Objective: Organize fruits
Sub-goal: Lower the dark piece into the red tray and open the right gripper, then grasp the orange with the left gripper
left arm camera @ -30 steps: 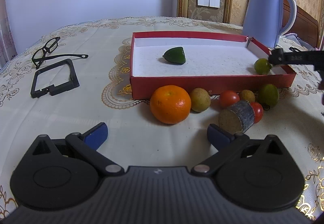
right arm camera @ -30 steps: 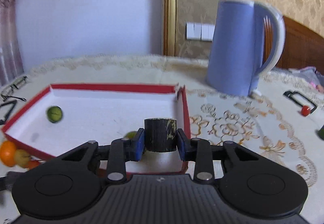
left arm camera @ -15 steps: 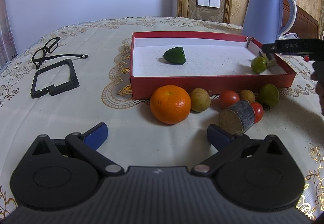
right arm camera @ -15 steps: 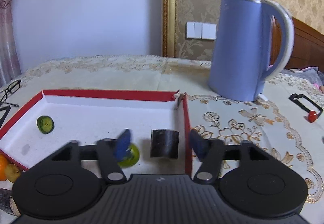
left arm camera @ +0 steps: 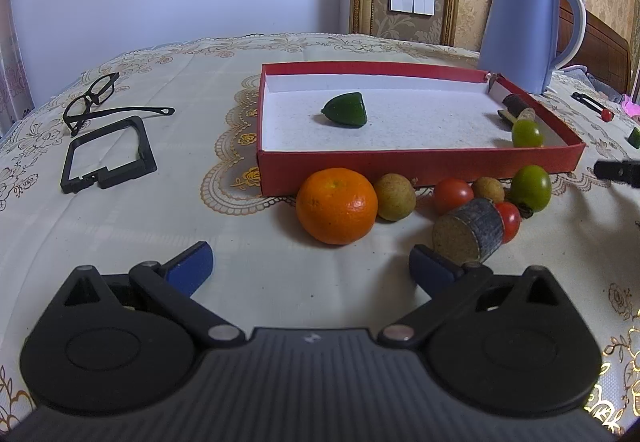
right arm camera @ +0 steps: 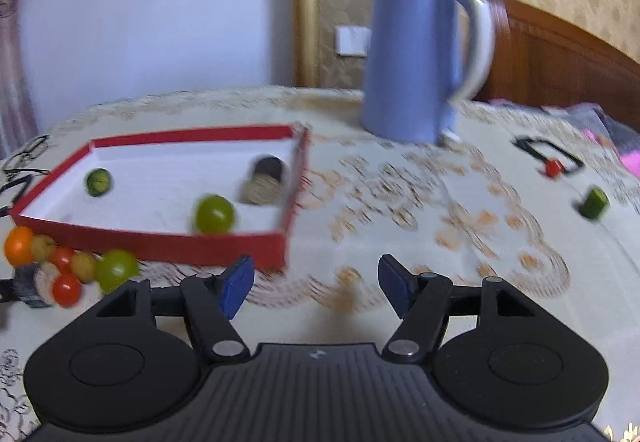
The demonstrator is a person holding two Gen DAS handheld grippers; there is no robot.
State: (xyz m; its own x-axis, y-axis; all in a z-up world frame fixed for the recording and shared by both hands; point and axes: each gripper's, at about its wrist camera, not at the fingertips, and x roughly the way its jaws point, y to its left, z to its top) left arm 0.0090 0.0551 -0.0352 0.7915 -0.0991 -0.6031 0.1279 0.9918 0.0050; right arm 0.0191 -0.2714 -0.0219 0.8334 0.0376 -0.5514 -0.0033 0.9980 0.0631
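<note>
Two grippers empty: right gripper (right arm camera: 316, 288) jaws just opened, nothing between; left gripper (left arm camera: 310, 262) spread wide. Ahead of left: orange (left arm camera: 337, 205), bark cylinder (left arm camera: 469, 230), tomatoes, small fruits against red box (left arm camera: 400, 166) wall. Inside box: green pepper (left arm camera: 345, 109), green fruit (right arm camera: 214, 214), second cylinder (right arm camera: 264, 180). Kettle (right arm camera: 412, 58) behind; glasses (left arm camera: 94, 100) left.

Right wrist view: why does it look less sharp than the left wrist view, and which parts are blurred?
Right wrist view: motion blur smears the kettle, the tablecloth pattern and the red box; only the right claw itself stays crisp. Left wrist view: sharp all over, the orange and glasses clearly outlined, with fisheye bending at the edges.
</note>
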